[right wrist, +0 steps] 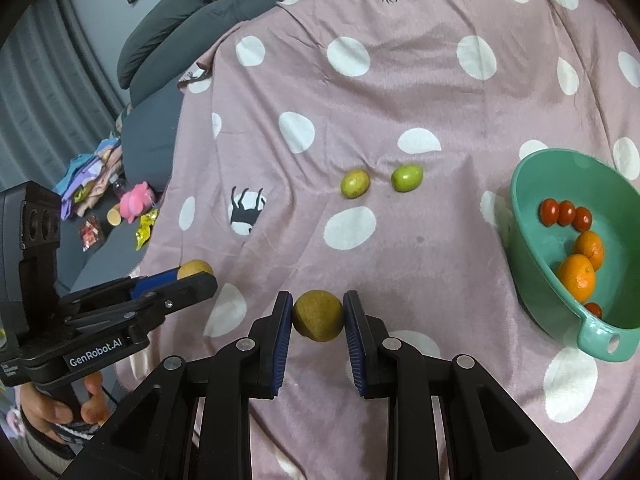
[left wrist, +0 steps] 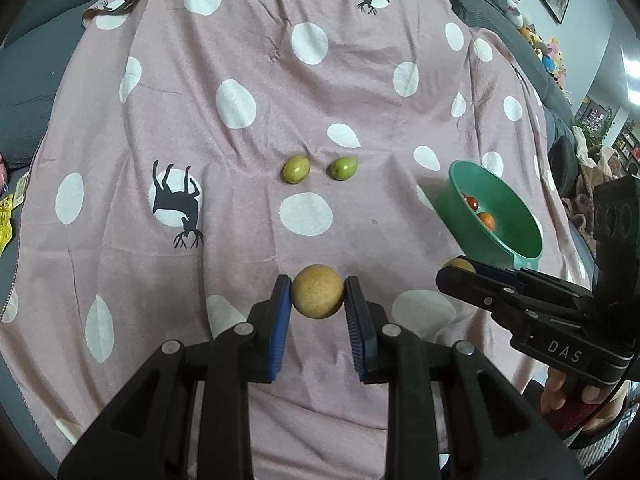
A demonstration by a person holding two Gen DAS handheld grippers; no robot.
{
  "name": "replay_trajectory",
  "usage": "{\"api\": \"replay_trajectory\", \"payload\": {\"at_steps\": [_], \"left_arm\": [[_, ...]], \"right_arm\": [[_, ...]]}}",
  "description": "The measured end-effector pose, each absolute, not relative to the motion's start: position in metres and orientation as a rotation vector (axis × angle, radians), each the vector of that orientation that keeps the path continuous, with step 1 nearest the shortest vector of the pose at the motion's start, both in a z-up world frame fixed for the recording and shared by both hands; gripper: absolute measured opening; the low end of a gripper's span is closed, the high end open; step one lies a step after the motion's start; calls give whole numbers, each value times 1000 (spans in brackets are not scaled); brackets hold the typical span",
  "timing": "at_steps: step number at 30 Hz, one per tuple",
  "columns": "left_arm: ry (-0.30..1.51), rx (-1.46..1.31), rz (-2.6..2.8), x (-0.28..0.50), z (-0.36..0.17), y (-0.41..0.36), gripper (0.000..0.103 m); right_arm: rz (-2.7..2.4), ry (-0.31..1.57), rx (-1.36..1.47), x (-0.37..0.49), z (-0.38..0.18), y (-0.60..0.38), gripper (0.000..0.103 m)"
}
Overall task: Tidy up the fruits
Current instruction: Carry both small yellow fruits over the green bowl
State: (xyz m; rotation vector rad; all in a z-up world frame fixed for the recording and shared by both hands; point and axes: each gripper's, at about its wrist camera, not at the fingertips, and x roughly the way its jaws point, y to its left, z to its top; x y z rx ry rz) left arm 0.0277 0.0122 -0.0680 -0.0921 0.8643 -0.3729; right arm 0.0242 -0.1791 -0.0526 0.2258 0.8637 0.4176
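Left wrist view: my left claw point(left wrist: 317, 298) pinches a tan fruit point(left wrist: 317, 296); right claw point(right wrist: 318, 316) pinches another tan fruit point(right wrist: 318, 314). Risk: either round fruit slipping before the green bowl point(right wrist: 532, 280), right of the right claw.

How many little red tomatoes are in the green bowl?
4 show: three tomatoes in a row at the far side of the green bowl, one tomato by the near wall, below the oranges. More may hide behind them.
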Motion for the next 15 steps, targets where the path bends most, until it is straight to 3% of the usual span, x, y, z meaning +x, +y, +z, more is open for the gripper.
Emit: {"api": "replay_trajectory", "payload": {"at_steps": [15], "left_arm": [[847,-73,-402,19,-56,-5,26]], "right_arm": [[421,823,245,15,-45,-187,27]]}}
